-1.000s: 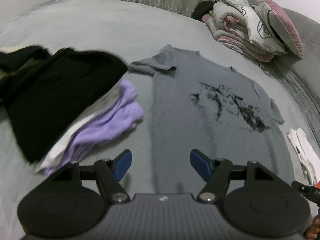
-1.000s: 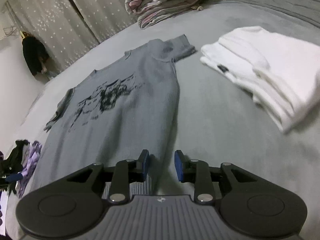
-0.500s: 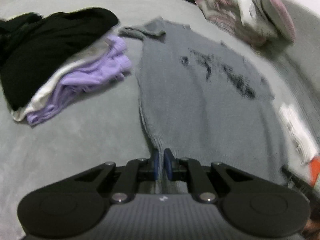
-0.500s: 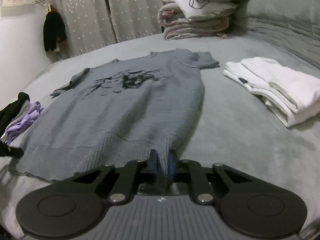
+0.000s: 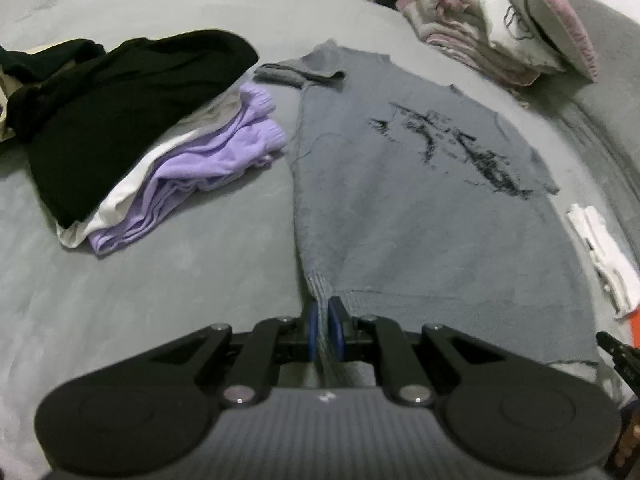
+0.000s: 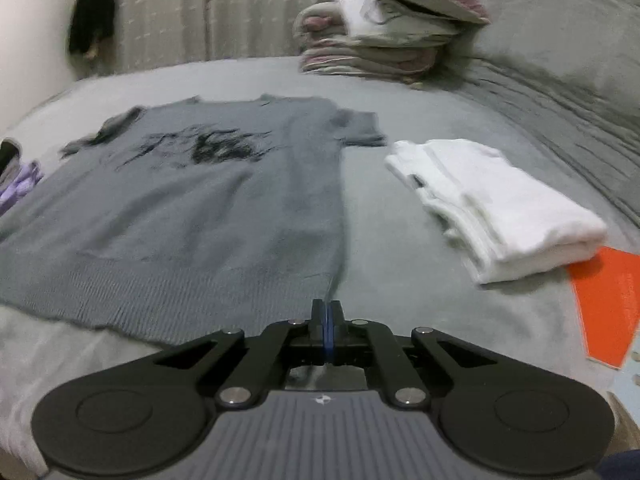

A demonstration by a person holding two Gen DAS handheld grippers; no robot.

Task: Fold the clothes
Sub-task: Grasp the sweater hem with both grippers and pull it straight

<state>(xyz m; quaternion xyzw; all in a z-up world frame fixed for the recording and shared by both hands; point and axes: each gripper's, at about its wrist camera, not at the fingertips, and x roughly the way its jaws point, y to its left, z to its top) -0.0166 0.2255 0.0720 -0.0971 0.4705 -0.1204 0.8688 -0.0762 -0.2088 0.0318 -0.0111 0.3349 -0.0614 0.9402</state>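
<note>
A grey knit T-shirt [image 5: 420, 208] with a black print lies flat on the grey bed, collar away from me; it also shows in the right wrist view [image 6: 192, 208]. My left gripper [image 5: 325, 322] is shut on the shirt's ribbed hem at its left bottom corner. My right gripper [image 6: 327, 316] is shut on the hem at the shirt's right bottom corner. Both hold the hem low over the bed.
A stack of folded clothes, black [image 5: 120, 112] over white and purple [image 5: 208, 176], lies left of the shirt. A folded white garment [image 6: 500, 204] lies to its right, with an orange sheet [image 6: 608, 300] beside it. Pillows and folded bedding [image 6: 384, 24] are piled at the back.
Both grippers have closed on the shirt's bottom hem; a second ago the left was wide open and the right partly open. Both have pulled back toward the near edge.
</note>
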